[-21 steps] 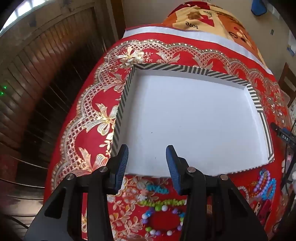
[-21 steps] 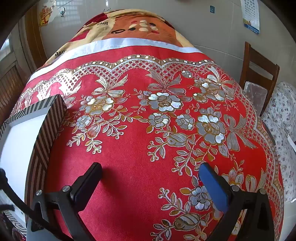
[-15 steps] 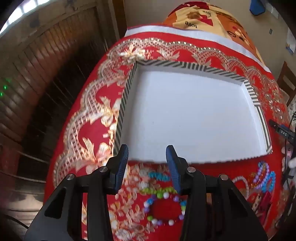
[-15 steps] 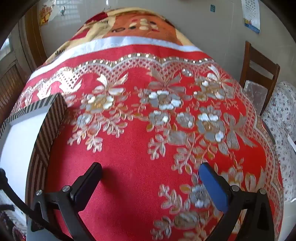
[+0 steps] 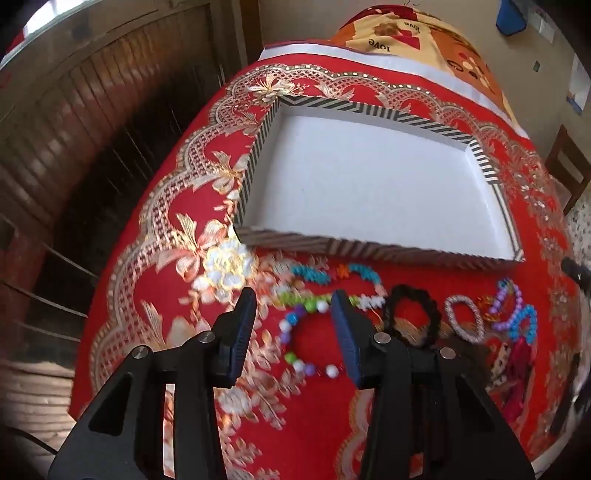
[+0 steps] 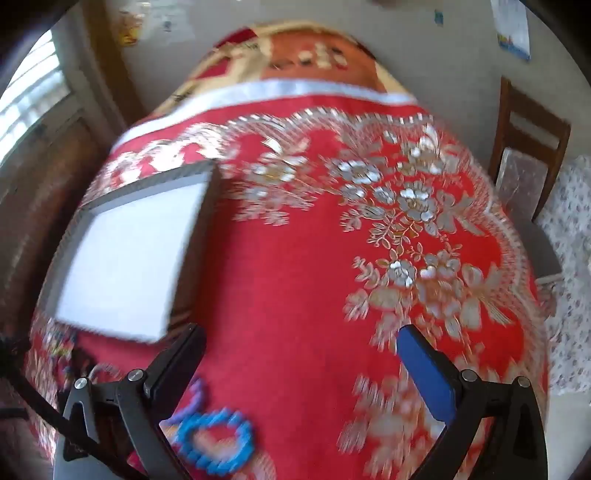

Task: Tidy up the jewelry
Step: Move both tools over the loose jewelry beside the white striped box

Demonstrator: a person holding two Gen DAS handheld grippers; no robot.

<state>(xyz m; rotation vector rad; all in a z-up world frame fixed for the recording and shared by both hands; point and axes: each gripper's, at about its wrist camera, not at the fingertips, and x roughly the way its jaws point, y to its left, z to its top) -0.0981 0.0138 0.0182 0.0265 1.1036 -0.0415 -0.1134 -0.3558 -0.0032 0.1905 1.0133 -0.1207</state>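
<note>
A shallow white tray with a black-and-white striped rim [image 5: 369, 251] lies on the red floral tablecloth; its right wall [image 6: 192, 251] also shows in the blurred right wrist view. Jewelry lies in a row in front of it: a teal and white bead string [image 5: 364, 271], a green bead strand [image 5: 295, 301], a multicoloured bead bracelet [image 5: 294, 317], a black ring [image 5: 413, 295], a silver bracelet [image 5: 448, 314], and purple [image 5: 509, 291] and blue [image 5: 530, 314] bead bracelets. My left gripper [image 5: 293, 295] hovers open over the multicoloured bracelet. My right gripper [image 6: 301, 332] stands wide open beside the blue bracelet [image 6: 243, 428], holding nothing.
The tablecloth drops off at the left beside dark wooden panelling [image 5: 92, 129]. A wooden chair [image 6: 532, 140] and a floral-covered seat [image 6: 569, 258] stand past the table's right edge. A patterned cloth covers the far end [image 5: 406, 33].
Both grippers have drawn back toward the near edge. The left one has left the tray's front wall and is over the bracelets. More of the tray and the blue bracelet entered the right view.
</note>
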